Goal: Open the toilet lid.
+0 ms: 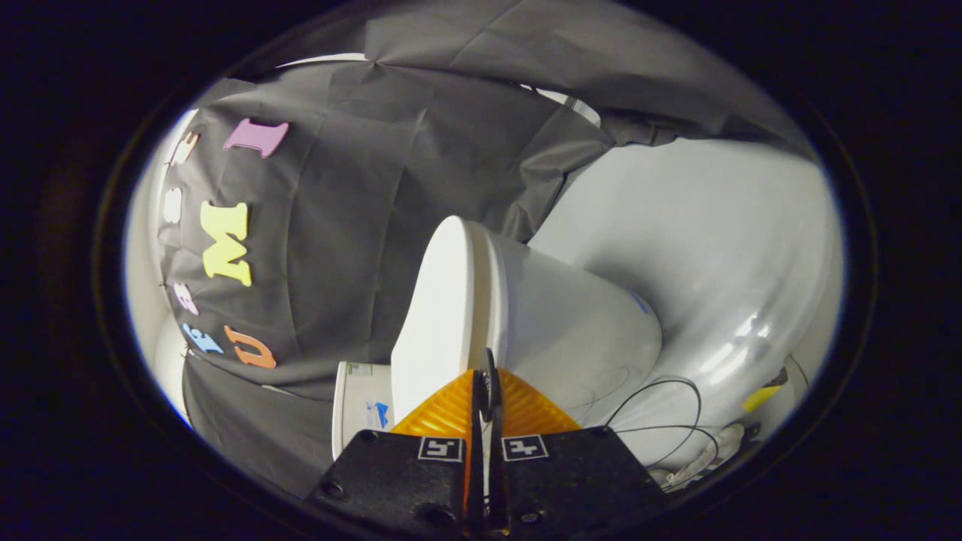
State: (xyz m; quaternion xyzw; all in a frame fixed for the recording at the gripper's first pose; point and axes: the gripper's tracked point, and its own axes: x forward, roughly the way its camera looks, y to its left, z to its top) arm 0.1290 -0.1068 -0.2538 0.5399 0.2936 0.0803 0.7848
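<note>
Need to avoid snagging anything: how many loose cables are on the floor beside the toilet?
2 black cables loop on the floor beside the toilet, ahead of the gripper, whose jaws are closed against the lid edge. More may lie hidden behind the gripper.

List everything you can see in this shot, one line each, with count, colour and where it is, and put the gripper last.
White ceramic toilet bowl: one, white, just ahead of the fingers, seen tilted in this view.
White plastic toilet lid: one, white, on the bowl, its edge right at the fingertips.
White toilet tank: one, white with small stickers, beside the lid, against the cloth.
Black cloth wall: one, black, beyond the toilet.
Pale glossy floor: one, whitish grey, around the bowl.
Thin black cables: a few loops, black, on the floor beside the bowl.
Yellow tape strip: one, yellow, on the floor past the cables.
Gripper: one, fingers close together with only a narrow slit between them, tips at the lid's edge.
</note>
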